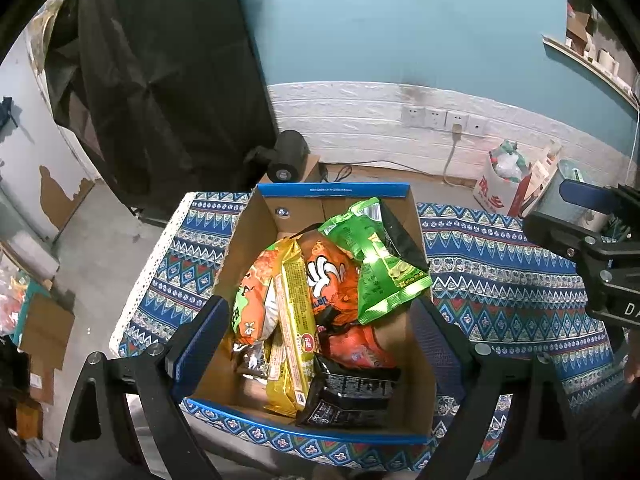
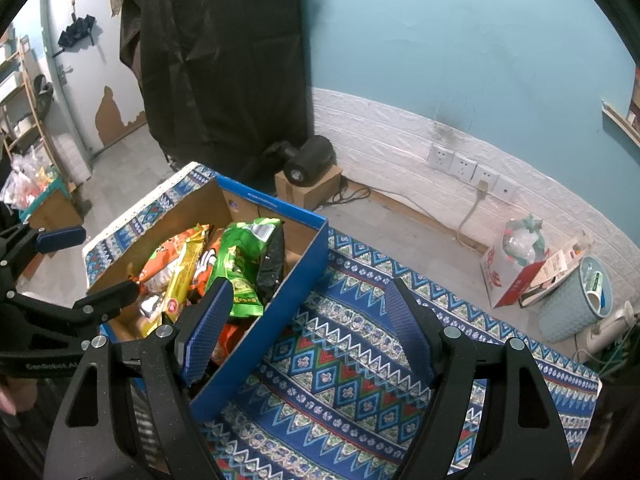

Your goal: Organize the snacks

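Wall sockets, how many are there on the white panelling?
4, in one row on the white panelling: first socket, second socket, third socket with a plug in it, fourth socket.

Black packet [image 1: 352, 396] print unreadable; lower snacks buried under yellow packet [image 1: 296, 320].

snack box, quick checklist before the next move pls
1. Left gripper jaws open, holding nothing: ok.
2. Right gripper jaws open, holding nothing: ok.
3. Box sits flat on the cloth: ok.
4. Snacks tidy inside: not ok, the green bag leans on the right wall, and the yellow pack and black pack lie crosswise.
5. Snacks left outside the box: none in view, but the near table edge is hidden, so cannot tell.
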